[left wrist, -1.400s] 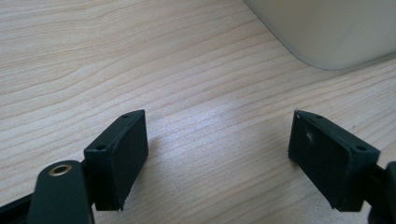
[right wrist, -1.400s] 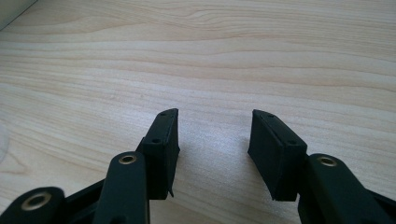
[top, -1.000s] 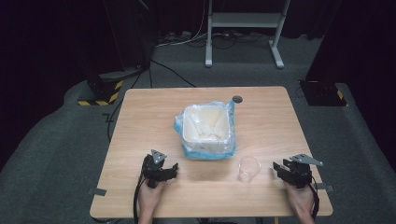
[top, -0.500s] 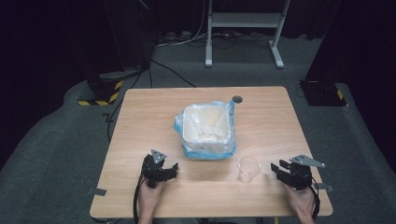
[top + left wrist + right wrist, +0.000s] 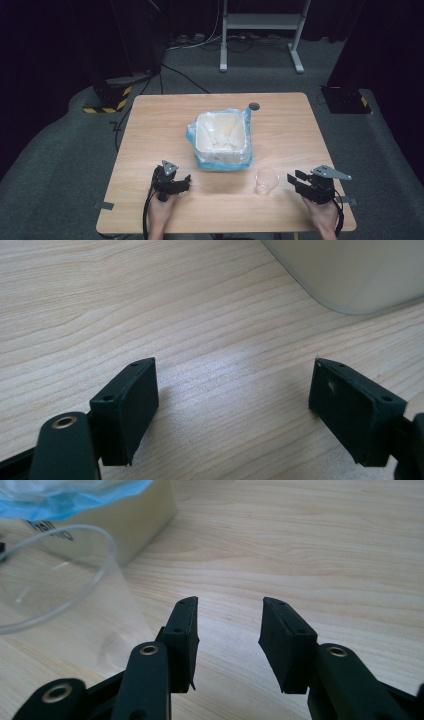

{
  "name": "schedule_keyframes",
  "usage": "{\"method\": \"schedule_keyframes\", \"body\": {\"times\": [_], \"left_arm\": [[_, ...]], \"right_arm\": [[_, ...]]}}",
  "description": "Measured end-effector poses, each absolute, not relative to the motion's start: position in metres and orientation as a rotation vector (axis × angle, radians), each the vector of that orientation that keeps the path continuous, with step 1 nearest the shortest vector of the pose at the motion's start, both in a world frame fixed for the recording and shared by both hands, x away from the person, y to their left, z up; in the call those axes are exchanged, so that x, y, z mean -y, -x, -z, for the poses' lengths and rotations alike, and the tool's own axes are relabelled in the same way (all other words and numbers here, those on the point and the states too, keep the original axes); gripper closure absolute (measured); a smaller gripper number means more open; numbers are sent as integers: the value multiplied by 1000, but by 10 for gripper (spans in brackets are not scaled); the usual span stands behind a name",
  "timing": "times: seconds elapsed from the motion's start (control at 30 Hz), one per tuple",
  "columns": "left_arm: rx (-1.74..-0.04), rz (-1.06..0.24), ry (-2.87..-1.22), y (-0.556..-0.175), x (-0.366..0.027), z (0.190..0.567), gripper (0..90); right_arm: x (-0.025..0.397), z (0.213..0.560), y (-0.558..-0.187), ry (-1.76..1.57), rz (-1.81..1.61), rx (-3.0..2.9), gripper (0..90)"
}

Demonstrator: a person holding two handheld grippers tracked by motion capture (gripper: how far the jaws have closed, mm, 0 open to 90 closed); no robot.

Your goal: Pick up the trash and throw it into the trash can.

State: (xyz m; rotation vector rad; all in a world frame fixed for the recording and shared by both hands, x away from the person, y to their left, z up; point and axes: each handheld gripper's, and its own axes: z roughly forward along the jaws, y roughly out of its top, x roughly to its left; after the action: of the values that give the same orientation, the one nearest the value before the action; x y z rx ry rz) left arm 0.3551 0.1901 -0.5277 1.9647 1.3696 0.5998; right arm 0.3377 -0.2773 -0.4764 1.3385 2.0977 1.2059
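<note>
Cup-side first: the right gripper point(image 5: 298, 180) rests low on the table point(image 5: 150, 125) with its jaws a moderate way apart and nothing between them, its tips just to the right of a clear plastic cup point(image 5: 266, 180) that stands upright near the front edge. Across the table the left gripper point(image 5: 184, 181) has its jaws spread wide over bare wood, also holding nothing. Between and beyond them, near the table's middle, sits a white tub point(image 5: 221, 132) lined with a blue bag point(image 5: 220, 162); a small dark disc point(image 5: 254, 106) lies behind it.
</note>
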Motion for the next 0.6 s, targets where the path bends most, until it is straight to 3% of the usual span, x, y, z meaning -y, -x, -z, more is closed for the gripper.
{"method": "schedule_keyframes", "body": {"times": [0.6], "left_arm": [[-1372,-601,-1960,-355,-190,528,197]], "right_arm": [[261,442,-337,-1242,-1366,-2161,629]]}}
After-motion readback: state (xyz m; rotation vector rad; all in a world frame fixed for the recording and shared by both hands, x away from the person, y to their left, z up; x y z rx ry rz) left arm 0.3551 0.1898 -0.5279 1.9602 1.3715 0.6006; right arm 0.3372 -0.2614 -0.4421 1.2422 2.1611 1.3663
